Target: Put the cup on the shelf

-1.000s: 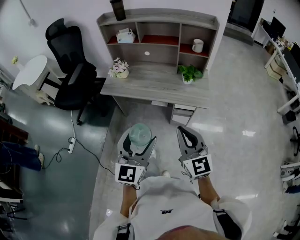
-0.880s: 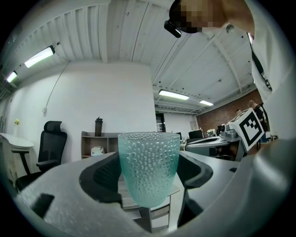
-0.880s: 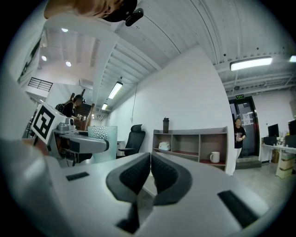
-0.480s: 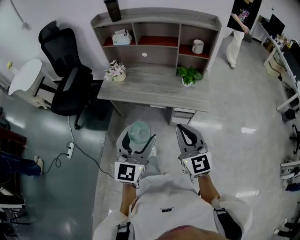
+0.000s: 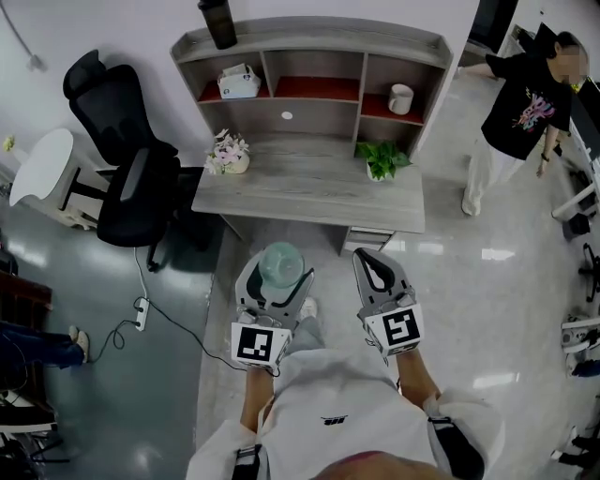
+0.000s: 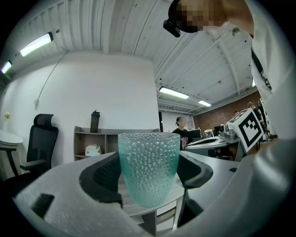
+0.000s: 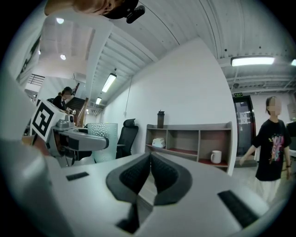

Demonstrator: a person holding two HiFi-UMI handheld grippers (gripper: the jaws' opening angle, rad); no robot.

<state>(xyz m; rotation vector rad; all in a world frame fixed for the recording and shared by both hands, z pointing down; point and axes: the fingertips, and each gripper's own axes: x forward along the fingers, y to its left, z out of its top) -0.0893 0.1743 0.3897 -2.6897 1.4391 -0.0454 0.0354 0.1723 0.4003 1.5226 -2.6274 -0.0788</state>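
Left claw (image 5: 278,274) gripped the cup (image 6: 149,166) upright; right claw (image 7: 150,178) was clenched, empty. Shelf (image 5: 309,33) sat well off, so best bet was: keep it level, approach over the counter (image 5: 309,183).

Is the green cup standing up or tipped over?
Upright: the cup sits rim-up, clamped by the left gripper.

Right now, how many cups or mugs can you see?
2. A teal cup is held between the left gripper's jaws, and a white mug stands in the shelf's right compartment. Something small could be hidden behind the shelf's dividers.
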